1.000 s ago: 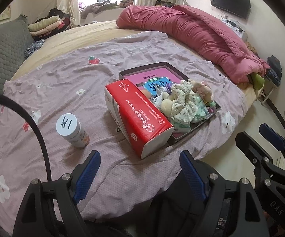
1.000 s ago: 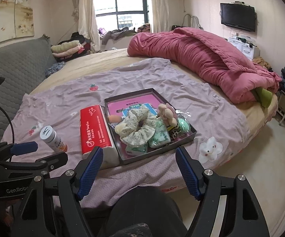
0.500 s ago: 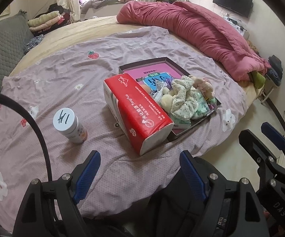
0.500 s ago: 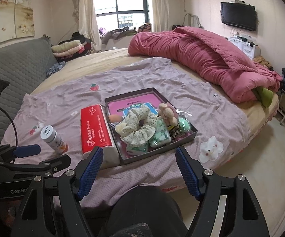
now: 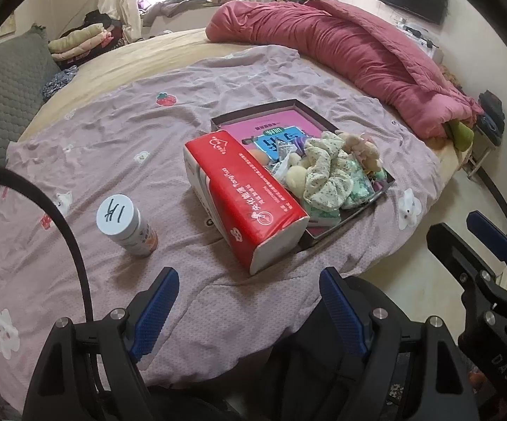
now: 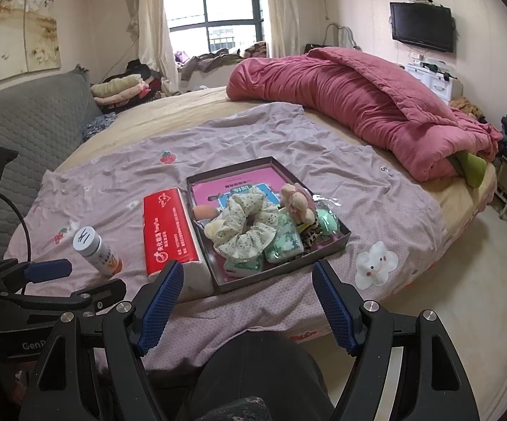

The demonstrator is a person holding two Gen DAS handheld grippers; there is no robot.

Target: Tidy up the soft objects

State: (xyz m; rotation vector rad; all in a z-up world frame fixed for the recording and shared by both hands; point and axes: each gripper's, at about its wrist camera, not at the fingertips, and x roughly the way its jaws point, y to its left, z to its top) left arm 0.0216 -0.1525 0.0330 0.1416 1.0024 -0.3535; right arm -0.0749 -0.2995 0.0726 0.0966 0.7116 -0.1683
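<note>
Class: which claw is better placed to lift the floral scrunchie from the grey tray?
Probably the right claw: open, empty, aimed at the floral scrunchie. The left claw faces the red tissue pack.

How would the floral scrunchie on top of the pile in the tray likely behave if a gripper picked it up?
The floral scrunchie is ruffled gathered fabric, so it would probably squash and sag, not hold shape. It looks light. Lying atop the green packets in the tray, it may drag or disturb them.

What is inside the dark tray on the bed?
The tray holds a floral scrunchie, green tissue packs, a plush toy and a pink booklet; whatever lies beneath the pile is covered.
</note>
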